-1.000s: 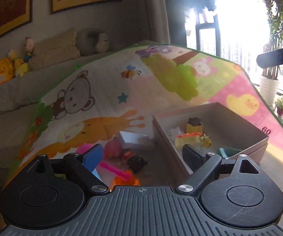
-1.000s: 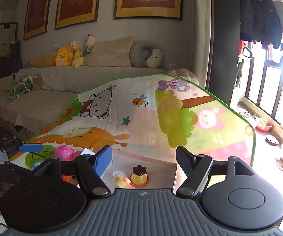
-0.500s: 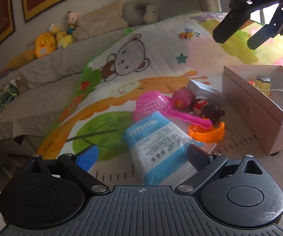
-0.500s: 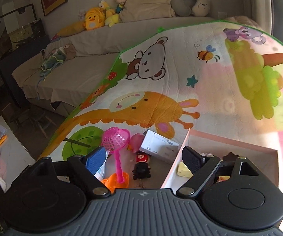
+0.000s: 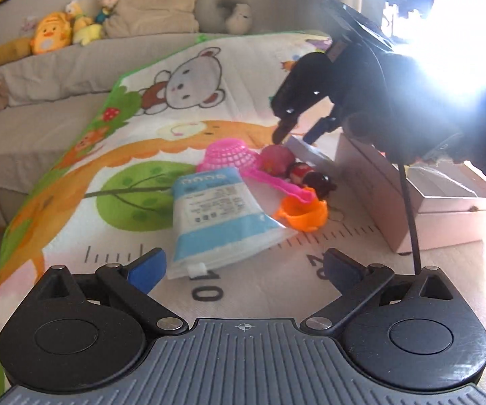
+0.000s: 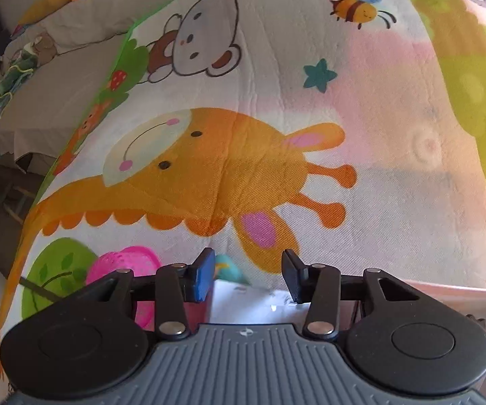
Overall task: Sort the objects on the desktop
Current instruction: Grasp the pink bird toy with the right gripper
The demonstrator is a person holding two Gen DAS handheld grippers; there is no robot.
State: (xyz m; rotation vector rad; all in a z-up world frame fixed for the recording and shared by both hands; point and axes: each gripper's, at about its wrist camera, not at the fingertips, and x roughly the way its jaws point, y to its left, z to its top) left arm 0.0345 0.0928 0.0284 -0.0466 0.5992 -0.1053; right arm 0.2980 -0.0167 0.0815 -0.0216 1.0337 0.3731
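- Right gripper point(image 6: 248, 275): jaws spread, empty, poised just over the white box point(image 6: 243, 298), which sits between the fingers from this view; contact cannot be told.
- The left view shows the same: right gripper point(image 5: 295, 130) tips at the far end of the white box point(image 5: 305, 150), beside the pink ball point(image 5: 276, 158).
- Left gripper point(image 5: 243, 270): jaws spread wide, empty, low over the bench, wipes pack point(image 5: 216, 216) just ahead of it.
- Clutter outward from the pack: pink sieve point(image 5: 231, 155) with its handle running to the orange cup point(image 5: 302, 214), doll point(image 5: 310, 177) lying on the handle, all touching or nearly so.
- Tray point(image 5: 422, 202) stands just right of the pile, open; contents washed out by glare.
- Judged step: right gripper about to pinch the white box for the tray.
- Risk: box looks wider than a firm bite at this angle, so a corner grab could let it twist and drop.
- Risk: closing fingers may nudge the ball, which would roll off across the mat point(image 6: 276, 135).
- Risk: box lies hard against the tray wall, so the outer finger could jam on the wall.
- Risk: the two grippers are near each other; the cable point(image 5: 410, 212) crossing the left view may snag.
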